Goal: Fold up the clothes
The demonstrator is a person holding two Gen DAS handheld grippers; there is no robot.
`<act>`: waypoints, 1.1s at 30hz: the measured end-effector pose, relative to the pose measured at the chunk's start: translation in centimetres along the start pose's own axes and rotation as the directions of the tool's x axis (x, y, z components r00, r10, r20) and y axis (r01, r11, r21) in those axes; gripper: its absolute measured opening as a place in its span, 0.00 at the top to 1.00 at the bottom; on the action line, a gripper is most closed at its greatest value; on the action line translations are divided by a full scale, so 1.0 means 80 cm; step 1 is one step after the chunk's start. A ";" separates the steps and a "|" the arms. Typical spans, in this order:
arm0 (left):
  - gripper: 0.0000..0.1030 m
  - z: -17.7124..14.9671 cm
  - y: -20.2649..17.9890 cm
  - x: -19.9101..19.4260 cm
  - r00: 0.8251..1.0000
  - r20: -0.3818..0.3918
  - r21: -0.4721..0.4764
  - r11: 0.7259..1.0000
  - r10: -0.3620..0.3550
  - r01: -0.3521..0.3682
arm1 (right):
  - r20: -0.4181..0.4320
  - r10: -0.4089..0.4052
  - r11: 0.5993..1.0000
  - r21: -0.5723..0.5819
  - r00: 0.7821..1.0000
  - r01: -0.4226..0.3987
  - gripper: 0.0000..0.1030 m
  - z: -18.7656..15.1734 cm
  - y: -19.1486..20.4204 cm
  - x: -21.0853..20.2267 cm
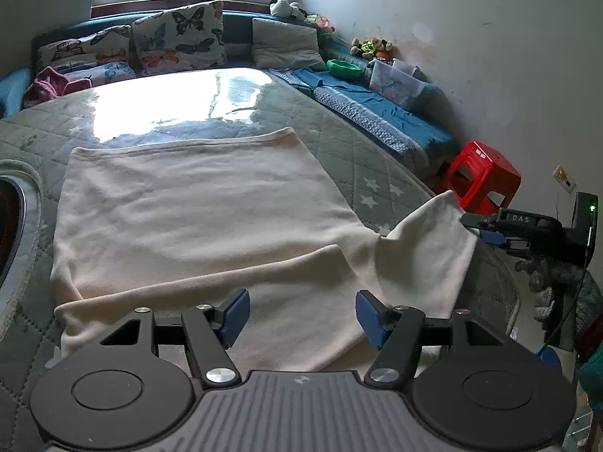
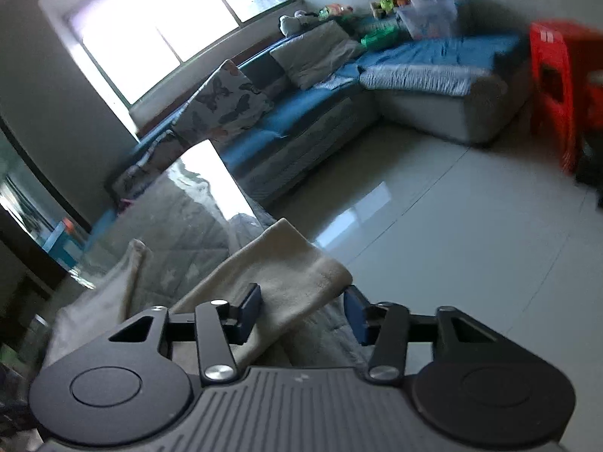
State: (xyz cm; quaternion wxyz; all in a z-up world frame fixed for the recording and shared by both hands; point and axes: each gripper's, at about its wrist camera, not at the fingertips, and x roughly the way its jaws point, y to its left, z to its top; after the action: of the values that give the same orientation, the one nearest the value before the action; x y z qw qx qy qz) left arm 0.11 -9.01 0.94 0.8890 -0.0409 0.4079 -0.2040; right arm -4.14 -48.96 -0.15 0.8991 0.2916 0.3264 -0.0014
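Observation:
A cream garment [image 1: 196, 218] lies spread on the grey quilted table [image 1: 339, 132], with a fold across its near part. My left gripper [image 1: 301, 314] is open just above the near edge, holding nothing. My right gripper [image 1: 486, 231] is at the garment's right corner, which is lifted off the table. In the right wrist view the right gripper [image 2: 303, 310] stands open with that cream corner [image 2: 286, 267] lying between its pads. Whether the pads touch the cloth is unclear.
A blue sofa [image 1: 377, 105] with butterfly cushions [image 1: 177, 37] runs behind and right of the table. A red plastic stool [image 1: 478, 177] stands on the tiled floor [image 2: 452, 207] at right. A clear box [image 1: 395, 83] and toys sit on the sofa.

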 end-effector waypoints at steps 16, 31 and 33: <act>0.27 -0.001 -0.015 0.010 0.999 -0.015 0.056 0.998 0.034 -0.033 | 0.131 0.198 0.978 -0.097 0.971 -0.187 0.96 0.017 0.064 -0.077; 0.16 0.000 0.075 -0.069 0.977 0.116 -0.066 0.982 0.181 -0.175 | -0.099 0.481 0.797 -0.365 0.871 -0.481 0.96 -0.019 0.283 -0.063; 0.15 -0.001 0.092 -0.083 0.968 0.137 -0.099 0.975 0.209 -0.197 | -0.147 0.493 0.770 -0.384 0.857 -0.509 0.96 -0.032 0.309 -0.052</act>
State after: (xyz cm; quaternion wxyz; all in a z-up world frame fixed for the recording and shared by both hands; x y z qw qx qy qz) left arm -1.36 0.37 3.83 0.9302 -0.0511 0.3518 -0.0909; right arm -4.13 -27.85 13.68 0.9011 0.1729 0.2466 0.3121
